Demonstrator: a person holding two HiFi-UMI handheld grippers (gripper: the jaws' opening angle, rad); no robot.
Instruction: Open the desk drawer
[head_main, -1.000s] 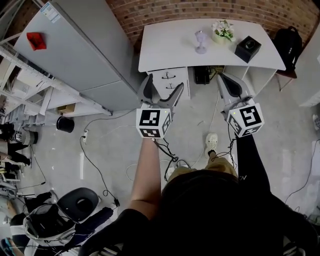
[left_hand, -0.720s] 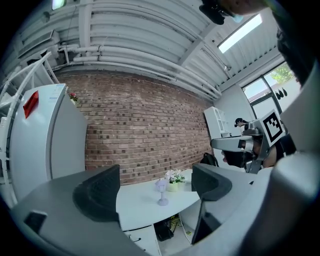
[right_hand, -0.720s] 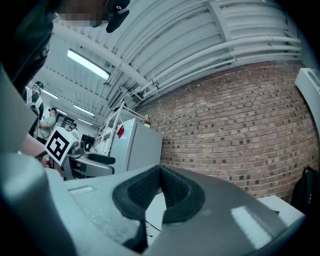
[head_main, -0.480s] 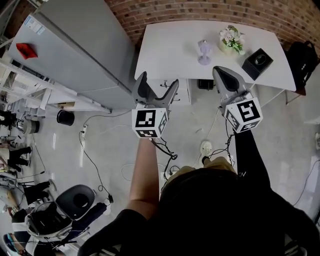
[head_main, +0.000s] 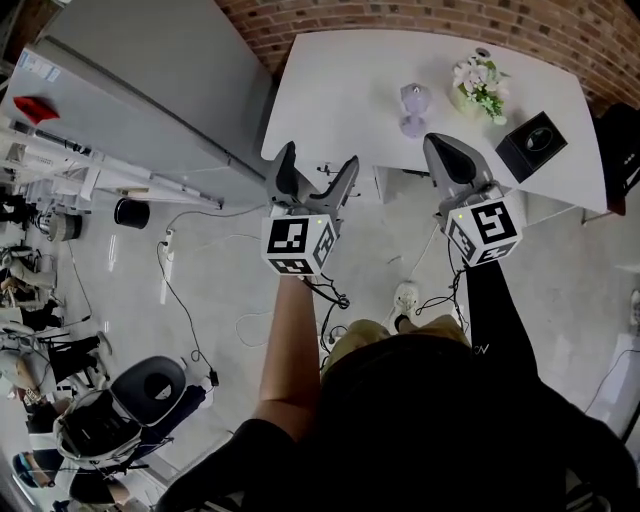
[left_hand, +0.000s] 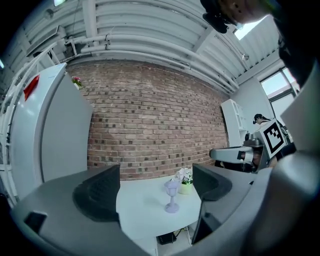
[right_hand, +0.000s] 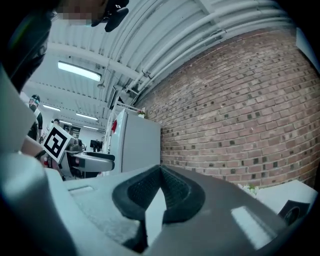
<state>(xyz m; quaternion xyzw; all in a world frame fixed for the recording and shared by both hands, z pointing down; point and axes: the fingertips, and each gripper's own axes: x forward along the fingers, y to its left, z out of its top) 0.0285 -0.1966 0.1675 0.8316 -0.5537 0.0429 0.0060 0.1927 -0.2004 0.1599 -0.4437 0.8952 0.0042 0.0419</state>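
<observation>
Drawer (head_main: 328, 180) front, seemingly just under the desk's (head_main: 340, 90) near edge, needs the wide-open left gripper (head_main: 318, 158) lowered squarely onto its handle; right gripper (head_main: 440, 146) is closed and empty.

Goblet (head_main: 412, 108), plant (head_main: 478, 88), box (head_main: 531, 146) on desk (head_main: 330, 90); drawer (head_main: 320, 172) prob. under.

Head view: from overhead, steeply down, white desk (head_main: 330, 90) in the upper frame. Left gripper view: level, close to the desk edge, facing the brick wall (left_hand: 150, 125). Right gripper view: tilted, same wall. Shared with overhead: lilac goblet (left_hand: 171, 195).
</observation>
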